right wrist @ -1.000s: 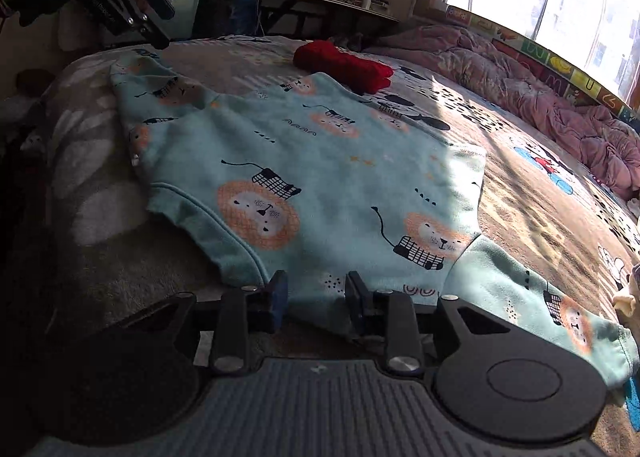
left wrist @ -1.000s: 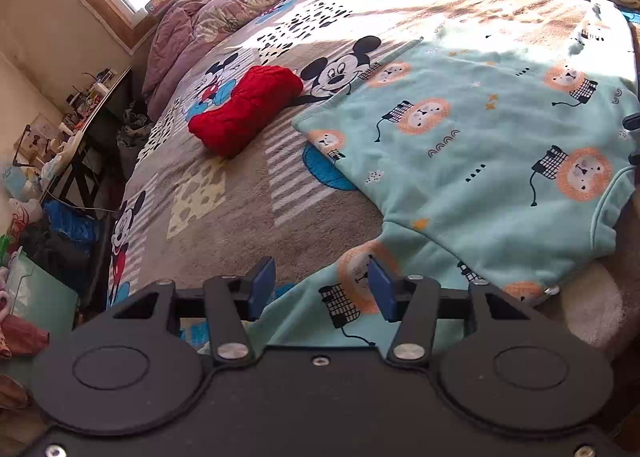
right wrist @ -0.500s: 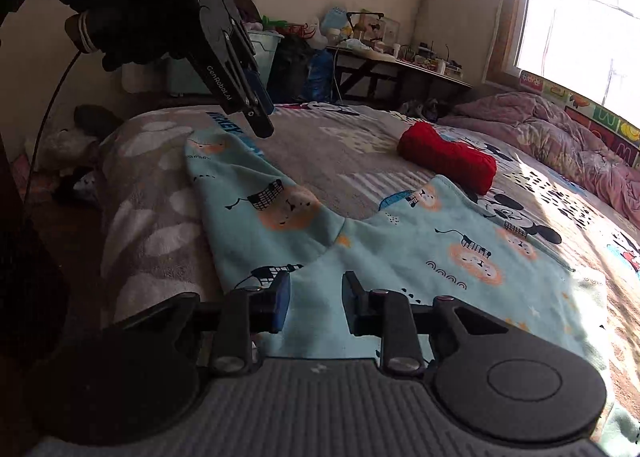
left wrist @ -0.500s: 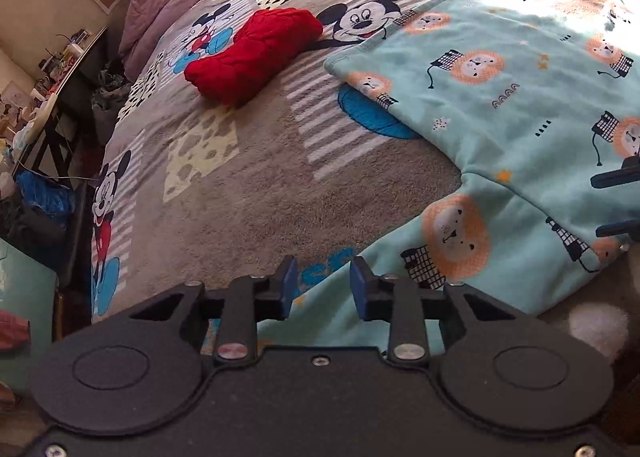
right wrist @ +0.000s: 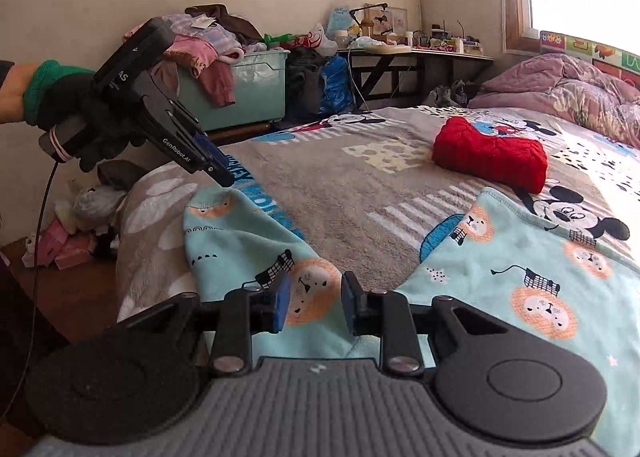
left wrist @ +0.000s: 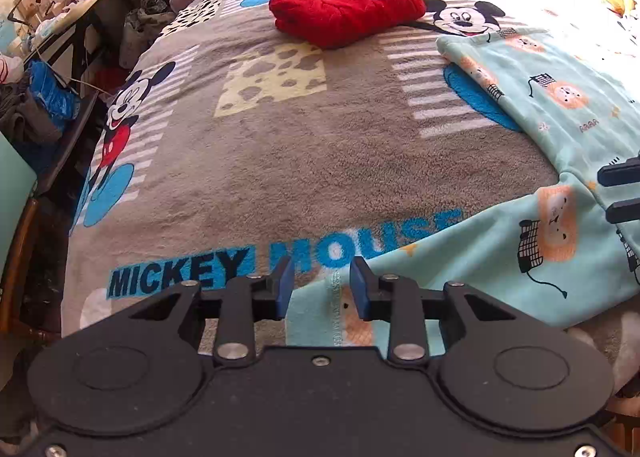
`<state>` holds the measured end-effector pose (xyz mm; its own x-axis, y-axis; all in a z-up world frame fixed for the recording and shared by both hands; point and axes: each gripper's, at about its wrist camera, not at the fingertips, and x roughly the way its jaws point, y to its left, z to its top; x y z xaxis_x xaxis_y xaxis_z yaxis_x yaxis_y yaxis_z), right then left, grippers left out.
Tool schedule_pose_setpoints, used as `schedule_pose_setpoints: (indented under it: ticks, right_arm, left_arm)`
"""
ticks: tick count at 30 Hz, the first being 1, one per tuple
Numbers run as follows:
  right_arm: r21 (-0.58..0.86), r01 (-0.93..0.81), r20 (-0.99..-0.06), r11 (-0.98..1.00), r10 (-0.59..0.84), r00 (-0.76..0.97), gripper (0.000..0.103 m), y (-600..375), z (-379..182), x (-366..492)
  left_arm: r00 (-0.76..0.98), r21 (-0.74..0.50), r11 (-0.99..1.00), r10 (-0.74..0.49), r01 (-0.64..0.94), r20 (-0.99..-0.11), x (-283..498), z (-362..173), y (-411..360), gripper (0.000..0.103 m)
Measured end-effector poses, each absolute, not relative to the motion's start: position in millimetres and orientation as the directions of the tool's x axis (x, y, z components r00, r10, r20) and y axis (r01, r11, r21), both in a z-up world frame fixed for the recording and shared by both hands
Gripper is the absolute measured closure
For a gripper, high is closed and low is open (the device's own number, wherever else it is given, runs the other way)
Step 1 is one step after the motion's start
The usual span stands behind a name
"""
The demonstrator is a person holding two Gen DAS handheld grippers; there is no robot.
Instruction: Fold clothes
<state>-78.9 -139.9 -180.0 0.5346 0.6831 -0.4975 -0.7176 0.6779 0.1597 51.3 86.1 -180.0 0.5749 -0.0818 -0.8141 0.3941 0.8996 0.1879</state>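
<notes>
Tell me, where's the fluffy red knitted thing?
The folded red knitted garment lies on the Mickey Mouse blanket, far side in both views, beside the mint lion-print garment's hem.

Blanket print: "MICKEY MOUSE" in large letters, dark blue then bright blue, on the grey bed blanket [left wrist: 280, 161]; the last letters are partly covered by the mint lion-print garment [left wrist: 500, 257].
Left tool side: "GenRobot.AI" in white on the black body of the left tool [right wrist: 224, 173], seen from the right wrist view.
Left tool top: white letters "AS", the end of a longer word cut off by the angle.
Window strip: coloured letter tiles under the window, too blurred to read.
</notes>
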Motion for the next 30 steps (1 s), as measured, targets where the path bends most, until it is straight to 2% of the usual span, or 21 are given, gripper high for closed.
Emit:
schedule_pose_setpoints:
  ticks: [2,5,7,10,13,15,16,17,19,21,22,24,27,28,29,30]
  right_arm:
    - [0.199,-0.687,-0.529,0.699,0.666,0.525,0.075,-133,-192,-64]
    - [0.231,-0.621,-0.557,0.749,0.625,0.547,0.078,-137,-217,-54]
    - [0.268,-0.596,-0.534,0.756,0.632,0.561,0.082,-143,-226,-55]
    - [0.275,-0.581,-0.525,0.766,0.626,0.577,0.084,-146,-228,-57]
    - [0.271,-0.584,-0.519,0.765,0.627,0.58,0.084,-147,-230,-57]
    - [0.261,-0.588,-0.527,0.766,0.623,0.578,0.084,-145,-229,-56]
    - [0.248,-0.59,-0.533,0.768,0.617,0.579,0.084,-143,-228,-56]
    - [0.207,-0.593,-0.547,0.778,0.595,0.589,0.083,-138,-225,-60]
    - [0.126,-0.597,-0.57,0.792,0.55,0.61,0.081,-128,-219,-68]
    - [0.056,-0.599,-0.574,0.799,0.517,0.636,0.074,-118,-212,-78]
    - [0.024,-0.609,-0.562,0.793,0.514,0.648,0.068,-112,-209,-86]
    - [-0.021,-0.632,-0.549,0.775,0.519,0.655,0.066,-100,-206,-99]
    - [-0.071,-0.67,-0.551,0.739,0.531,0.644,0.062,-79,-207,-112]
    - [-0.086,-0.685,-0.582,0.724,0.521,0.624,0.06,-71,-212,-116]
    - [-0.111,-0.689,-0.586,0.716,0.513,0.628,0.06,-67,-215,-122]
    - [-0.135,-0.692,-0.587,0.709,0.506,0.632,0.06,-64,-217,-128]
  left_arm:
    - [0.574,0.151,0.888,-0.143,0.433,-0.806,55,-185,85,0.073]
    - [0.524,0.14,0.869,-0.151,0.474,-0.839,62,-209,79,0.073]
    - [0.506,0.164,0.893,-0.079,0.418,-0.859,71,-224,82,0.076]
    - [0.49,0.085,0.943,-0.09,0.323,-0.867,77,-222,97,0.077]
    - [0.506,0.082,0.956,-0.076,0.282,-0.859,76,-217,106,0.075]
    - [0.522,0.087,0.962,-0.063,0.258,-0.85,74,-212,113,0.068]
    - [0.536,0.092,0.966,-0.055,0.243,-0.842,71,-207,118,0.069]
    - [0.549,0.096,0.969,-0.046,0.228,-0.834,69,-202,123,0.078]
    - [0.576,0.104,0.975,-0.029,0.197,-0.817,63,-193,134,0.078]
    - [0.601,0.112,0.98,-0.011,0.166,-0.799,58,-184,144,0.078]
    - [0.614,0.112,0.979,-0.017,0.171,-0.789,54,-180,145,0.078]
    - [0.621,0.101,0.964,-0.077,0.246,-0.78,45,-179,133,0.078]
    - [0.558,0.097,0.905,-0.169,0.415,-0.812,32,-194,105,0.078]
    - [0.509,0.148,0.868,-0.133,0.474,-0.851,28,-209,94,0.072]
    - [0.479,0.209,0.829,-0.08,0.52,-0.874,24,-222,85,0.061]
    - [0.493,0.267,0.801,-0.04,0.536,-0.869,21,-230,83,0.056]
